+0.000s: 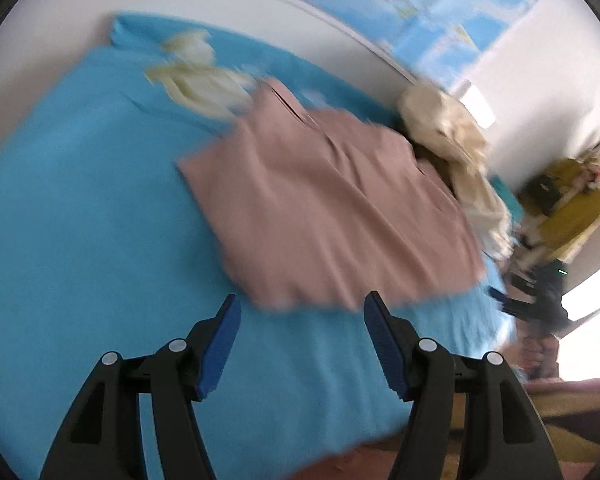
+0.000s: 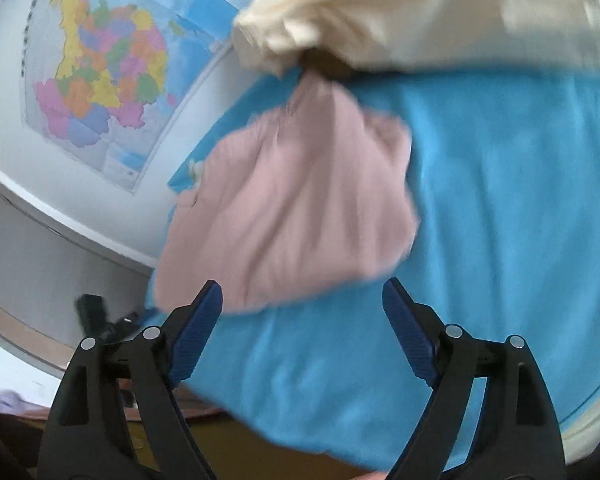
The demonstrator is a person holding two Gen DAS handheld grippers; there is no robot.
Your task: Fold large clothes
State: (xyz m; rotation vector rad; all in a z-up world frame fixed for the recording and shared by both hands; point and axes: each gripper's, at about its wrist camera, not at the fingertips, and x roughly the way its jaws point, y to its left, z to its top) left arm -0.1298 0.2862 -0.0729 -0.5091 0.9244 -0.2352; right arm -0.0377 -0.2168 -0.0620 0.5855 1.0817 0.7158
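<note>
Your left tool (image 1: pixel 300 312) & right tool (image 2: pixel 300 300) both gape wide, holding nothing. Pink garment (image 1: pixel 332 208) lies mid-frame on the blue bed (image 1: pixel 80 220), apparently partly folded. Next, prob.: you grip its near edge w/ both tools, fold again.

Home bedroom: bed w/ blue sheet (image 1: pixel 80 220) fills most of both frames, colourful wall map (image 2: pixel 100 72) upper left in right wrist view, loose clothes (image 1: pixel 452 132) piled by white wall, cluttered yellow chair (image 1: pixel 572 204) at right edge.
</note>
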